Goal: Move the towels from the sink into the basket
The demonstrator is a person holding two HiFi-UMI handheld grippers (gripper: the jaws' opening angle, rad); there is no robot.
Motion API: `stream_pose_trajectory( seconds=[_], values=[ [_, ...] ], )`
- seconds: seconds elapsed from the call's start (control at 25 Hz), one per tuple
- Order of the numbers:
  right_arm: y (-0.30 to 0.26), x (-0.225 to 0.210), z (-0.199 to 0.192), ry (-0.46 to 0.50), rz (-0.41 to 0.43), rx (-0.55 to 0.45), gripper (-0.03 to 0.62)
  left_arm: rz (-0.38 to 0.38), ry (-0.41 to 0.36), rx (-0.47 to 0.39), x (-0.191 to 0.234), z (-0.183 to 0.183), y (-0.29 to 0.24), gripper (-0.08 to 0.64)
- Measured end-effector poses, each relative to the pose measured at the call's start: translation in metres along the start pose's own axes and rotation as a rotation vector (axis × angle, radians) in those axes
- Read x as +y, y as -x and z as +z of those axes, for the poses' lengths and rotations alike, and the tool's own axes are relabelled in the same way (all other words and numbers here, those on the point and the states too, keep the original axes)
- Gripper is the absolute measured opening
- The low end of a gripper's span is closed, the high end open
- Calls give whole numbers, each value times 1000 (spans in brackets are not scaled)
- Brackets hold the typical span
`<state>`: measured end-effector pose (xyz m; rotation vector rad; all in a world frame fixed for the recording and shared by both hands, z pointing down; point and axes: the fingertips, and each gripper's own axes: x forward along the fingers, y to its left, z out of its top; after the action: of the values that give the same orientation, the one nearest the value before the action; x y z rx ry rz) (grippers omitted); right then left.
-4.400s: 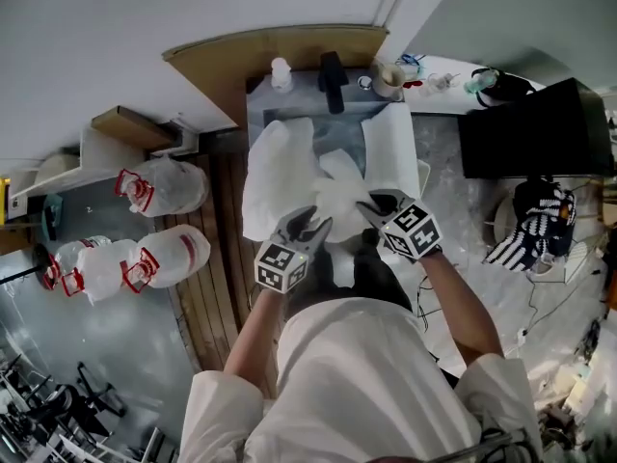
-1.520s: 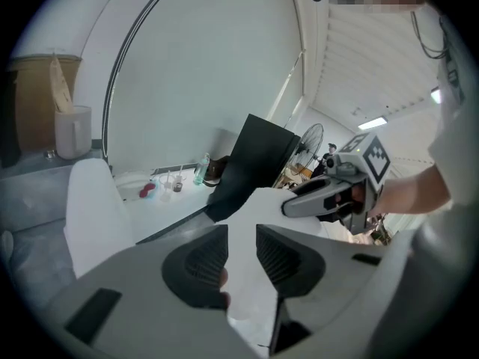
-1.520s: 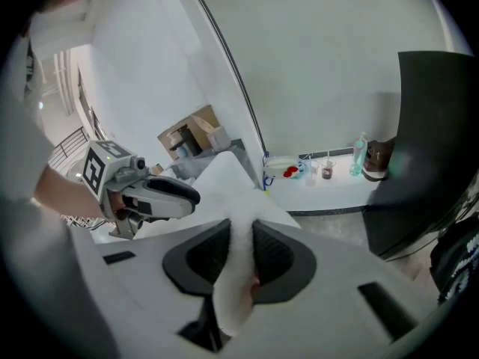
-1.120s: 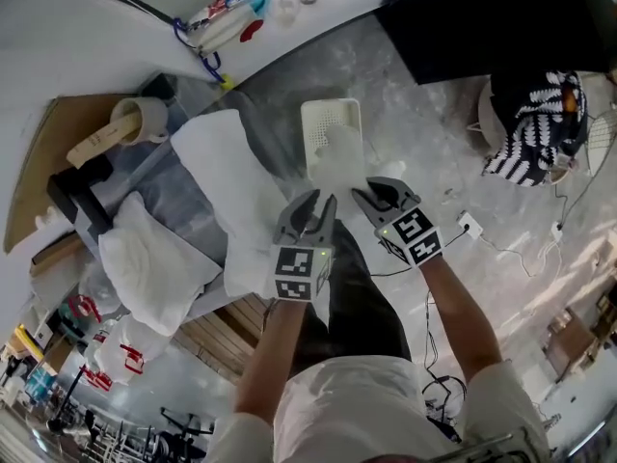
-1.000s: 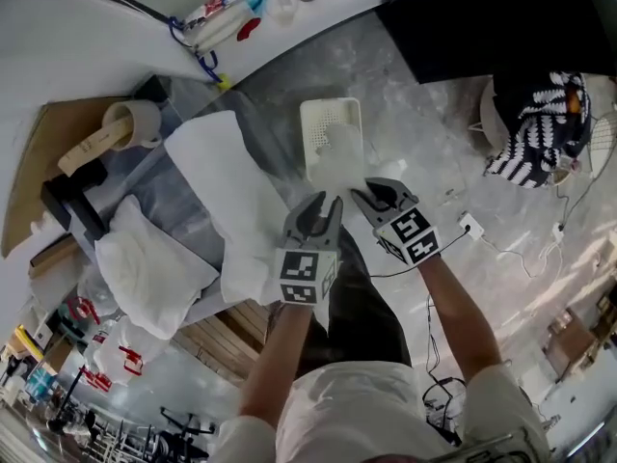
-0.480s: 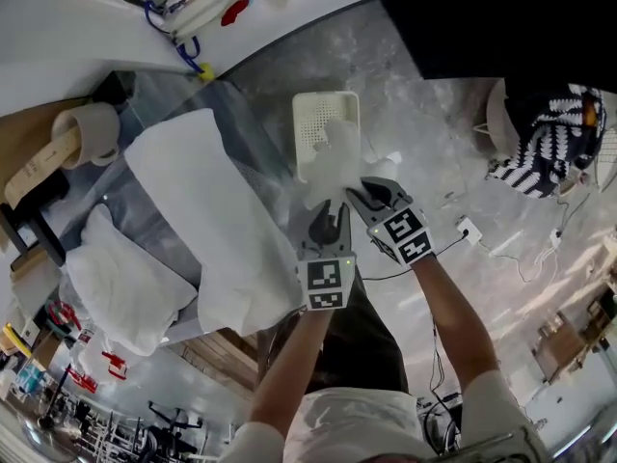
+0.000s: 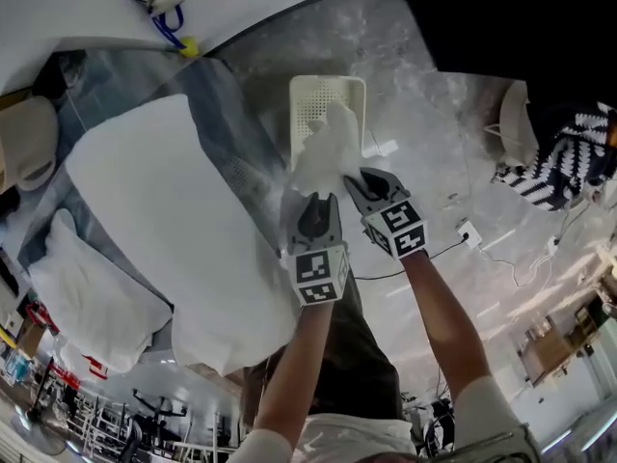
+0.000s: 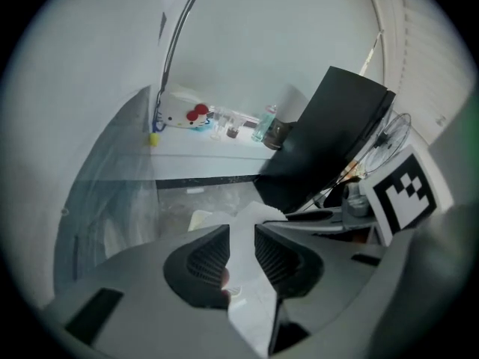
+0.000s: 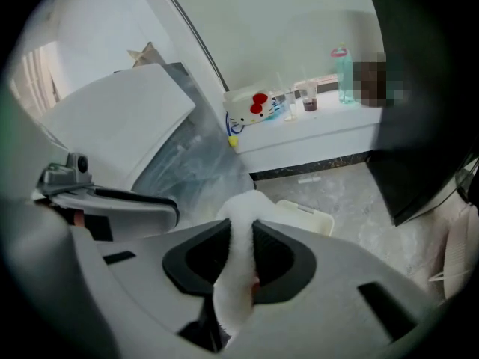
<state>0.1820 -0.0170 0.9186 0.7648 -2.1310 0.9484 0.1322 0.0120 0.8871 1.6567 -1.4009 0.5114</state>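
A small white towel [image 7: 328, 150] hangs bunched between both grippers, right above the near end of the cream slotted basket [image 7: 330, 93] on the floor. My left gripper [image 7: 313, 206] is shut on the towel's near edge, and the cloth [image 8: 251, 275] runs between its pads [image 8: 208, 254]. My right gripper [image 7: 370, 180] is shut on the same towel [image 9: 238, 223], just right of the left one. Two bigger white towels [image 7: 169, 225] [image 7: 87, 297] lie over the grey sink [image 7: 214, 99] at the left.
A black cabinet [image 7: 501, 27] stands at the far right, with a black-and-white striped cloth [image 7: 561, 167] beside it. A cable and a white socket [image 7: 469, 231] lie on the marble floor. A white ledge [image 9: 314, 137] carries small bottles and a toy-like box [image 9: 253, 107].
The view has swung away from the sink toward the floor. Both grippers have carried the small towel forward, and it now hangs at the basket's near end. Neither grip has changed.
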Motion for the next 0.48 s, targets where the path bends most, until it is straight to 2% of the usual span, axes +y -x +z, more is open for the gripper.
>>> stream_pose_trajectory(
  seconds=[0.24,0.48],
  values=[
    [-37,-24,-31,-45,-24,16,75,-3,10,23,17,-34,-26,98],
    [-66,-44,-52,-86,-60,48,71,-11,11,39,24,-51,-42,98]
  ],
)
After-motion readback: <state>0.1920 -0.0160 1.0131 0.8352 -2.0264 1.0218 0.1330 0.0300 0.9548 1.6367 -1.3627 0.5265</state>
